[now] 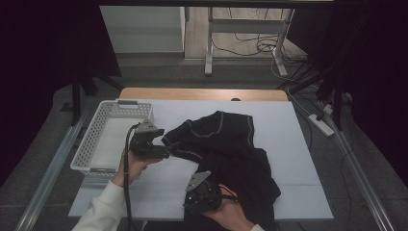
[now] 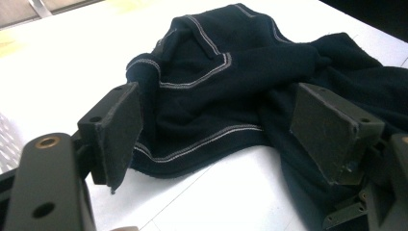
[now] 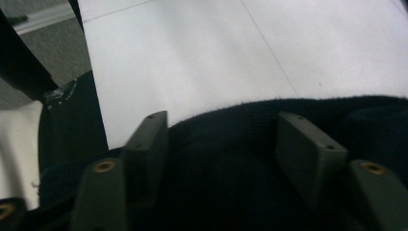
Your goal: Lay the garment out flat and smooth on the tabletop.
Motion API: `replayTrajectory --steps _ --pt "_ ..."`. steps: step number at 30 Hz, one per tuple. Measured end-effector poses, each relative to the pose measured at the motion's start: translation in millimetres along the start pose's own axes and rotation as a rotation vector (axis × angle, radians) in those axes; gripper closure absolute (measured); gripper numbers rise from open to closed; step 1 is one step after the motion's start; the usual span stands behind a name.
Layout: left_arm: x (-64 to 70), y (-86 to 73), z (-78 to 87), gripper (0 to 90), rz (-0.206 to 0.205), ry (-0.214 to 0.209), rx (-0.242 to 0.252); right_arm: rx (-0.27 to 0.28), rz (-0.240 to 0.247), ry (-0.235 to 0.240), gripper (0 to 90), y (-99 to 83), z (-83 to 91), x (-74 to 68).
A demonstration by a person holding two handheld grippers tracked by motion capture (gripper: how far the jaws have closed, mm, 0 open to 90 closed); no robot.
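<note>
Two wide claws flank the dark garment point(image 1: 226, 149): left claw point(image 2: 216, 132) at its stitched hem, right claw point(image 3: 219, 154) at the table's point(image 1: 288, 144) near edge; closing comes next.

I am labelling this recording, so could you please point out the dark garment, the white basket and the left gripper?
dark garment point(image 1: 231, 144): high view, middle of the crumpled fabric.
white basket point(image 1: 91, 134): high view, its perforated left wall.
left gripper point(image 2: 216, 122): left gripper view, midway between its open jaws.
</note>
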State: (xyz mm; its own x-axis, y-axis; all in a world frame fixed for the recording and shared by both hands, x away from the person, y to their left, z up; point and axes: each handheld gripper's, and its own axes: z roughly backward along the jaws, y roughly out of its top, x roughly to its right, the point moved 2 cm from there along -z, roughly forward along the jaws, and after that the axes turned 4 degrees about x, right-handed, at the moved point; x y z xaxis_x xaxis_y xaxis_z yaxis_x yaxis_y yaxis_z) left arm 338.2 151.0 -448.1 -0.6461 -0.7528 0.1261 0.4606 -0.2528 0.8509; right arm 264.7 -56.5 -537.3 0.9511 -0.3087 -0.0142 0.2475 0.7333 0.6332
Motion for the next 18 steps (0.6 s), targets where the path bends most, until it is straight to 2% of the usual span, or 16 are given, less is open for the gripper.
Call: replayTrajectory --steps 2,3,5,9,14,18 --pt "0.2 0.0 0.4 19.7 -0.002 -0.001 0.000 0.001 0.001 -0.001 48.3 -0.4 1.3 0.7" --pt "0.1 0.0 0.3 19.7 -0.001 -0.001 0.000 0.004 -0.001 0.008 54.7 -1.0 2.0 0.1" --pt "0.0 -0.3 -0.3 19.7 0.000 -0.002 -0.001 0.006 0.020 0.025 64.2 -1.4 3.0 -1.8" --pt "0.5 -1.0 -2.0 19.7 -0.002 -0.004 -0.008 0.012 0.034 0.048 76.7 -2.3 4.0 -5.6" --pt "0.1 -0.8 -2.1 19.7 0.000 -0.001 -0.008 0.029 0.067 0.048 80.1 -4.9 7.0 -12.1" --pt "0.0 -1.1 -2.6 19.7 -0.002 -0.001 -0.011 0.039 0.064 0.093 80.5 -6.7 9.3 -21.2"
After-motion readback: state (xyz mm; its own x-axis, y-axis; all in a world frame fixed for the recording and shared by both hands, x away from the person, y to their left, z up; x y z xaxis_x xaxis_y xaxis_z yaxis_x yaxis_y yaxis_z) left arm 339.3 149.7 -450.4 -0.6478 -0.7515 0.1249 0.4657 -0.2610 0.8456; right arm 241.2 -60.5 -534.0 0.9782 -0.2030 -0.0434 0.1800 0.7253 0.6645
